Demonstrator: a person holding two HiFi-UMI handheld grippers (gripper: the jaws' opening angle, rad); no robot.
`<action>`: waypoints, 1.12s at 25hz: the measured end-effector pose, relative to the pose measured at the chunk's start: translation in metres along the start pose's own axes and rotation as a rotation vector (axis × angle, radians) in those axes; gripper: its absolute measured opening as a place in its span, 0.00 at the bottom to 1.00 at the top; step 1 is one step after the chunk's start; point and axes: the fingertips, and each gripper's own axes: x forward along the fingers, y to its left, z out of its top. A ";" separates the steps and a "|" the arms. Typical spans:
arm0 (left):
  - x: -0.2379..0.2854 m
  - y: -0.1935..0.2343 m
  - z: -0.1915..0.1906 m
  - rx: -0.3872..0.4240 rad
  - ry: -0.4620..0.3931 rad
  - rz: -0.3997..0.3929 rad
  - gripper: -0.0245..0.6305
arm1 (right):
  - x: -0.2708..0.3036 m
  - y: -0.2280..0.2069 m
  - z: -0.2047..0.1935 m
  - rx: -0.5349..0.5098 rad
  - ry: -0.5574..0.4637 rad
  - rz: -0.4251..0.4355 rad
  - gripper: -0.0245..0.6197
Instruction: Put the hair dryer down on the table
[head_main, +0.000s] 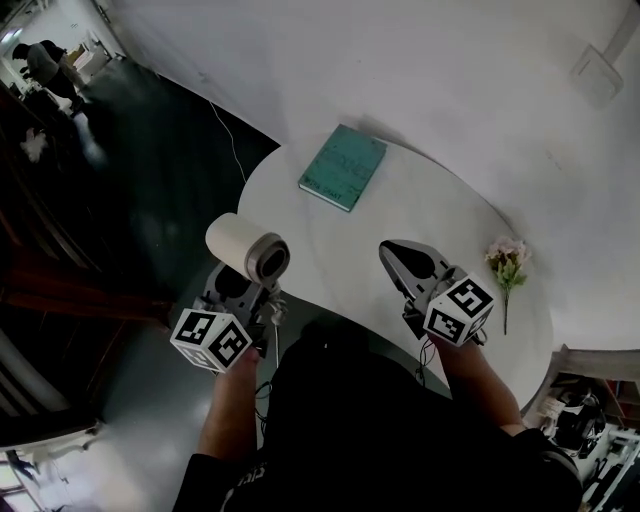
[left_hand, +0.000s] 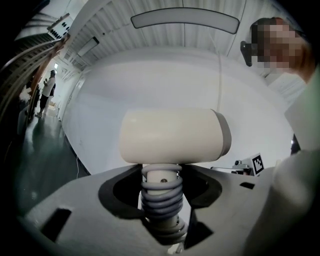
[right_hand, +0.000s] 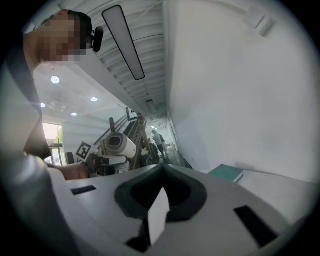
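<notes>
The hair dryer (head_main: 247, 248) has a cream barrel with a grey end and hangs in the air off the left edge of the white table (head_main: 420, 215). My left gripper (head_main: 245, 290) is shut on its handle, which stands upright between the jaws with a grey coiled cord wrapped round it. In the left gripper view the hair dryer (left_hand: 172, 136) lies crosswise just above the left gripper (left_hand: 161, 195). My right gripper (head_main: 395, 252) is over the table's near side, shut with nothing in it. The right gripper view shows the right gripper (right_hand: 162, 172) with its tips together and the hair dryer (right_hand: 119, 144) far to the left.
A teal book (head_main: 343, 166) lies at the table's far side, also seen as the book (right_hand: 226, 173). A small bunch of pale flowers (head_main: 508, 262) lies near the table's right edge. Dark floor lies left of the table, a white wall behind. People stand far off.
</notes>
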 end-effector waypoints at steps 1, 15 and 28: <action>0.004 -0.003 -0.005 0.002 0.011 -0.001 0.39 | -0.001 -0.007 -0.004 0.007 0.005 -0.006 0.05; 0.073 0.046 -0.060 0.020 0.201 0.010 0.39 | 0.034 -0.046 -0.007 0.020 0.054 -0.045 0.05; 0.141 0.118 -0.120 0.008 0.384 0.014 0.39 | 0.074 -0.060 -0.023 0.048 0.143 -0.080 0.05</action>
